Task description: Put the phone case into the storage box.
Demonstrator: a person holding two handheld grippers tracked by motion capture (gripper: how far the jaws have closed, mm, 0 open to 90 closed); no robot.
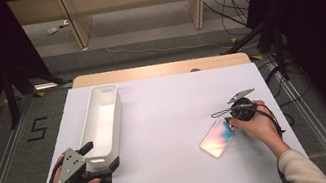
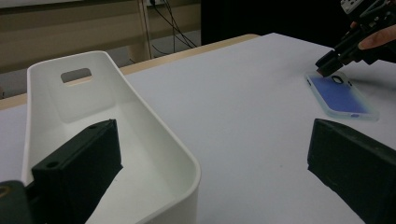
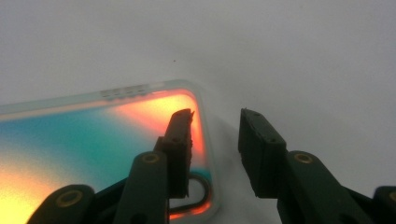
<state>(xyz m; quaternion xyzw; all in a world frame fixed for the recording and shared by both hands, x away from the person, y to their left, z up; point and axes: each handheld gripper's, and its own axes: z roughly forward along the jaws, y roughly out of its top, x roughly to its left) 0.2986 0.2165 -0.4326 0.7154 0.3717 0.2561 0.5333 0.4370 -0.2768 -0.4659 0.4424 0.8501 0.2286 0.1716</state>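
A long white bin [image 1: 101, 127] lies left of centre in the high view, its length running from the upper middle of the sheet toward the lower left. Its inside is bare white, with nothing lying in it; the far end wall has a slot handle cut through, seen at the upper left of the left gripper view.

The left tool [image 1: 93, 159] sits at the bin's near end in the lower left of the high view. In the left gripper view its jaws stand wide apart, 1 inside the bin [image 2: 112, 140] above its floor and 1 outside over the white tabletop [image 1: 166, 121], the bin's right wall between them; neither pad presses on the wall.

A phone case [image 1: 217, 137], clear-rimmed with an iridescent blue and orange face, lies flat on the tabletop in the lower right of the high view. The right tool [image 1: 230, 120] is at its upper right corner. In the right gripper view 1 jaw stands over the case [image 3: 93, 140] near the camera cutout and the other just off its rim, a gap between them, not clamped.
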